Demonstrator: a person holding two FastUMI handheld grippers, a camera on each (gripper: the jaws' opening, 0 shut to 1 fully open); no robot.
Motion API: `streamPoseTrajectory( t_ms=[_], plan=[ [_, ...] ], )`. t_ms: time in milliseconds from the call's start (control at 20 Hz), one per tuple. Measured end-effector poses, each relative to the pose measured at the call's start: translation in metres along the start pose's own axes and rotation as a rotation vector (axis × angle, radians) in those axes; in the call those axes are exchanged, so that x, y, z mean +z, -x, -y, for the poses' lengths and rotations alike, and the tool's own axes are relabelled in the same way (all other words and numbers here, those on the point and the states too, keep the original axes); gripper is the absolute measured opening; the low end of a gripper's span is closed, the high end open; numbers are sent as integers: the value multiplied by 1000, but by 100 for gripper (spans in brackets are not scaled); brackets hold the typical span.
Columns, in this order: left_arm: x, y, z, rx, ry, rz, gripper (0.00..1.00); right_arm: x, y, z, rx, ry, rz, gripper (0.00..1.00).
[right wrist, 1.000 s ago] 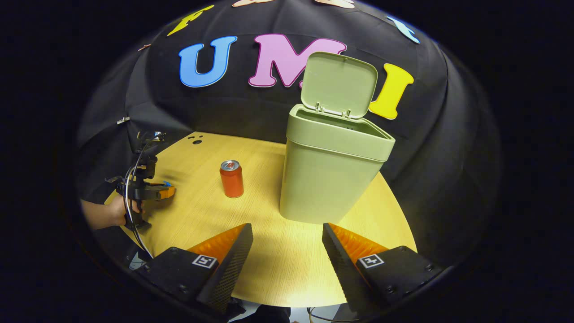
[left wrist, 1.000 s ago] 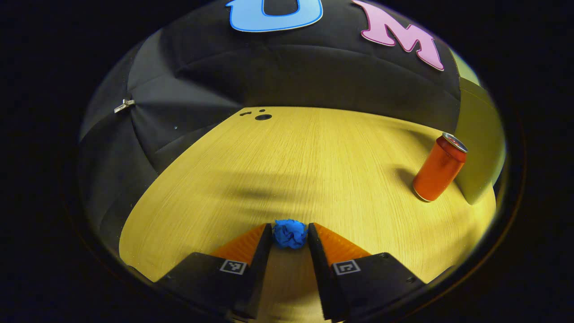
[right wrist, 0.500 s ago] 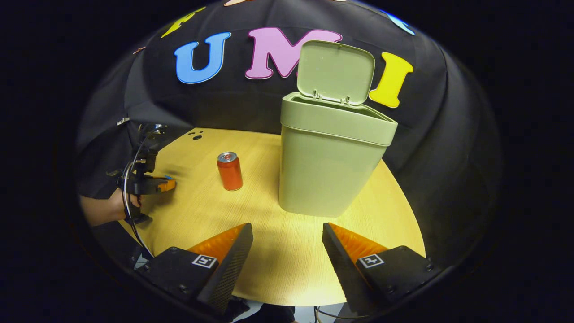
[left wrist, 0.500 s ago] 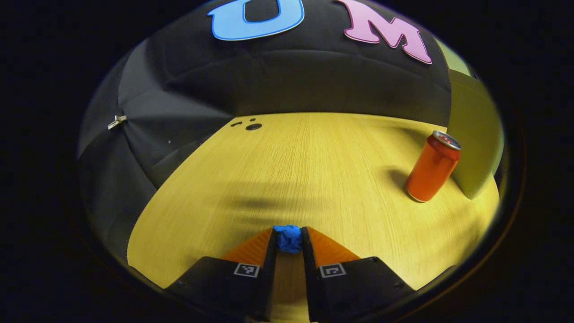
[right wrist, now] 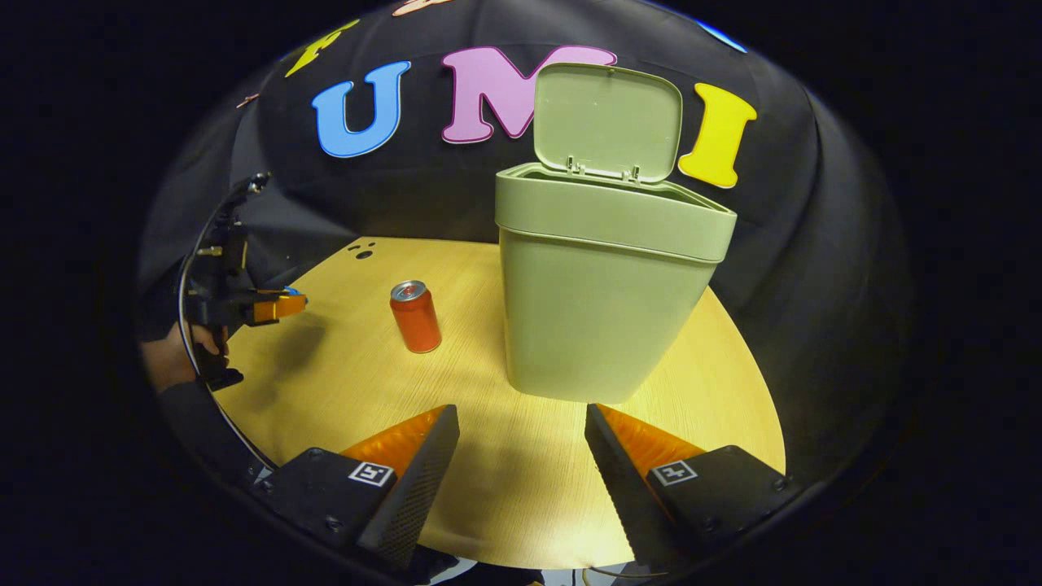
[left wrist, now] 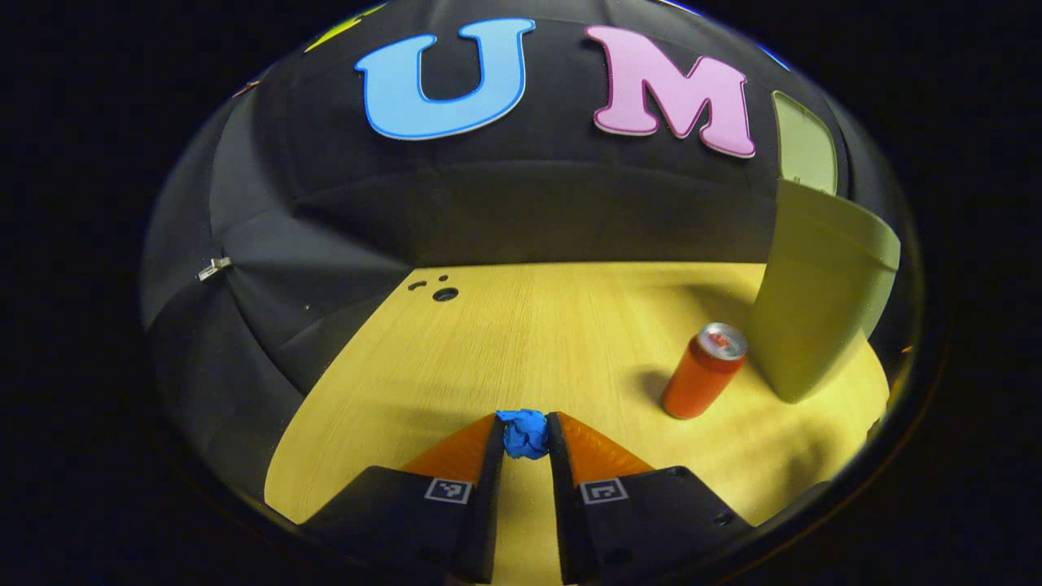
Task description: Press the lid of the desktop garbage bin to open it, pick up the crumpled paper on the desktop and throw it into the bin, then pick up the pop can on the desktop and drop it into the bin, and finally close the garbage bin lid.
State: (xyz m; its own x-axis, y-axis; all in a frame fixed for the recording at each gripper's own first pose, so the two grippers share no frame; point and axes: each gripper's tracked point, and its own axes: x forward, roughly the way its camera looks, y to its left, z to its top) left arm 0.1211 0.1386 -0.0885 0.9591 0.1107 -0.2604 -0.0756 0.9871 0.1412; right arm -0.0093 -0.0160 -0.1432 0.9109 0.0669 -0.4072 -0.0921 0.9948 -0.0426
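A blue crumpled paper (left wrist: pixel 525 433) is pinched between both fingers of my left gripper (left wrist: pixel 525 439), lifted off the wooden table (left wrist: pixel 521 342). The right gripper view shows that same left gripper (right wrist: pixel 281 306) held above the table's left side by a hand, a bit of blue at its tip. An orange pop can (right wrist: pixel 415 316) stands upright left of the pale green bin (right wrist: pixel 602 293), whose lid (right wrist: pixel 609 120) is tipped up and back. In the left gripper view the can (left wrist: pixel 703 371) stands just before the bin (left wrist: pixel 818 309). My right gripper (right wrist: pixel 521 456) is open near the front edge, holding nothing.
A small round hole (right wrist: pixel 364 254) with two smaller ones sits at the table's far left corner. A cable loops from the left gripper down past the table edge (right wrist: pixel 236 415). Black cloth walls close in behind and on both sides.
My left gripper closed tighter on the blue paper and rose off the table with it. The right gripper stayed open and shifted only slightly.
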Motion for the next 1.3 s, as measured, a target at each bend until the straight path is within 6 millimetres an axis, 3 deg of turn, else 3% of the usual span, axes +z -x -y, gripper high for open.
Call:
streamPoseTrajectory(
  t_ms=[100, 200, 350, 550, 700, 850, 1050, 1100, 1300],
  plan=[
    [17, 17, 12, -10, 48, 26, 30, 6, -4, 0, 18, -5, 13, 98],
    [41, 32, 35, -48, 95, 61, 34, 16, -7, 4, 31, -4, 35, 98],
    [75, 46, 60, -81, 37, 110, 34, 25, -11, 9, 57, -5, 56, 98],
    [124, 60, 119, -185, 2, 181, 30, 33, -12, 16, 81, -1, 82, 99],
    [153, 67, 168, -276, -10, 218, 34, 33, -12, 28, 84, -6, 90, 99],
    [173, 65, 215, -355, -27, 241, 38, 30, -12, 37, 91, -7, 84, 98],
    [190, 69, 273, -448, -62, 264, 34, 29, -12, 52, 97, -15, 88, 98],
    [194, 70, 286, -469, -69, 272, 38, 28, -12, 55, 98, -16, 87, 98],
    [197, 71, 338, -593, -112, 259, 34, 27, -15, 63, 109, -15, 84, 98]
  ],
)
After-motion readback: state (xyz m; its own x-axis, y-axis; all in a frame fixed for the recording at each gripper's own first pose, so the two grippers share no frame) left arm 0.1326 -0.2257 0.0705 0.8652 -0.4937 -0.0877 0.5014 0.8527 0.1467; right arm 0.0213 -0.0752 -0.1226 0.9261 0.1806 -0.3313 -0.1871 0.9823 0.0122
